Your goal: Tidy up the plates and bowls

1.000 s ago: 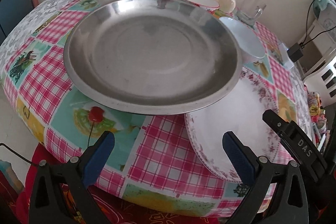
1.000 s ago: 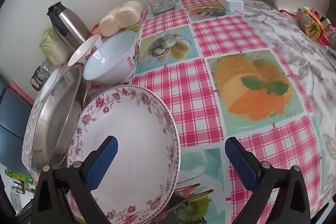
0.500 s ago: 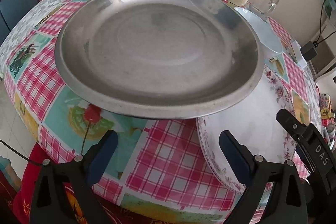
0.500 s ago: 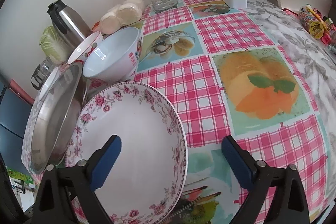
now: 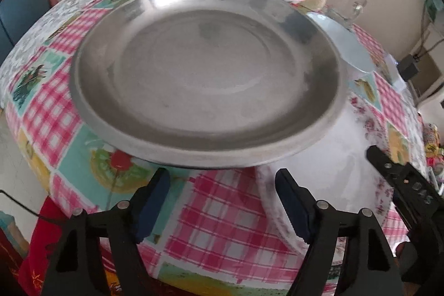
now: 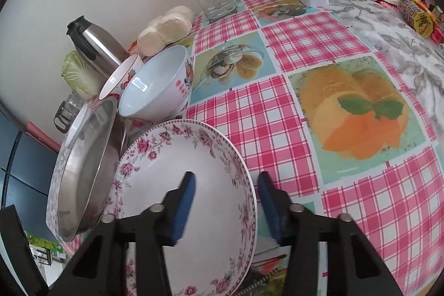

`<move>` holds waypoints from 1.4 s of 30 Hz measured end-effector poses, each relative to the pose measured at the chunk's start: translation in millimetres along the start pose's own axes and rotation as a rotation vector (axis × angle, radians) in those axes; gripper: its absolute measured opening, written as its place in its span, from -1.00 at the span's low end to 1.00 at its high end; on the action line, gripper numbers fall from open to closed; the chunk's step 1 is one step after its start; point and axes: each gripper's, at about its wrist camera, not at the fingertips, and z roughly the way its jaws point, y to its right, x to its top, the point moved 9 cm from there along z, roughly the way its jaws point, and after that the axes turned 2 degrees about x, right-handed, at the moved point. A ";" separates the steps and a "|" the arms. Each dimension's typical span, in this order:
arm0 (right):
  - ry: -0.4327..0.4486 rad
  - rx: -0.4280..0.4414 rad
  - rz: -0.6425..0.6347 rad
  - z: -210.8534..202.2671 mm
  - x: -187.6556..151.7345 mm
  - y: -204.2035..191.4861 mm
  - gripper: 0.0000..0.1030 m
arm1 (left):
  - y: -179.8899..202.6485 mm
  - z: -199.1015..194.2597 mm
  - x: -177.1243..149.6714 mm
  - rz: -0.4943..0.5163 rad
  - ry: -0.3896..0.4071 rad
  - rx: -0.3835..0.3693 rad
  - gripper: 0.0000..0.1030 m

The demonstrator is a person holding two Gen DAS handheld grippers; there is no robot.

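Sorting, left to right, we read each piece by why it sits as it does.

Left claw: parted, holding nothing, lined up with the near rim of the steel plate, which we judge it will pinch.

Steel plate: on the worktop, its right edge over the floral plate.

Right claw: part closed, astride the floral plate's right rim; we cannot tell if it grips.

White bowl: behind, tilted, untouched.

Dull metal pan, glossy floral plate
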 end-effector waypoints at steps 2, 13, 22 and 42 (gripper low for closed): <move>-0.002 -0.007 -0.010 0.8 -1.1 -0.5 -0.27 | 5.3 0.0 -0.5 0.016 0.004 -0.017 0.44; 0.013 -0.033 0.015 -1.5 -1.1 9.5 -0.60 | 22.9 2.6 7.4 0.027 0.060 -0.068 -0.29; 0.008 -0.027 0.020 -2.3 -0.8 11.6 -0.63 | 32.7 1.9 2.1 0.036 0.050 -0.127 -0.59; 0.057 -0.015 0.138 -27.3 2.2 58.8 -0.67 | 77.5 -3.5 -23.2 0.169 0.027 -0.213 -0.55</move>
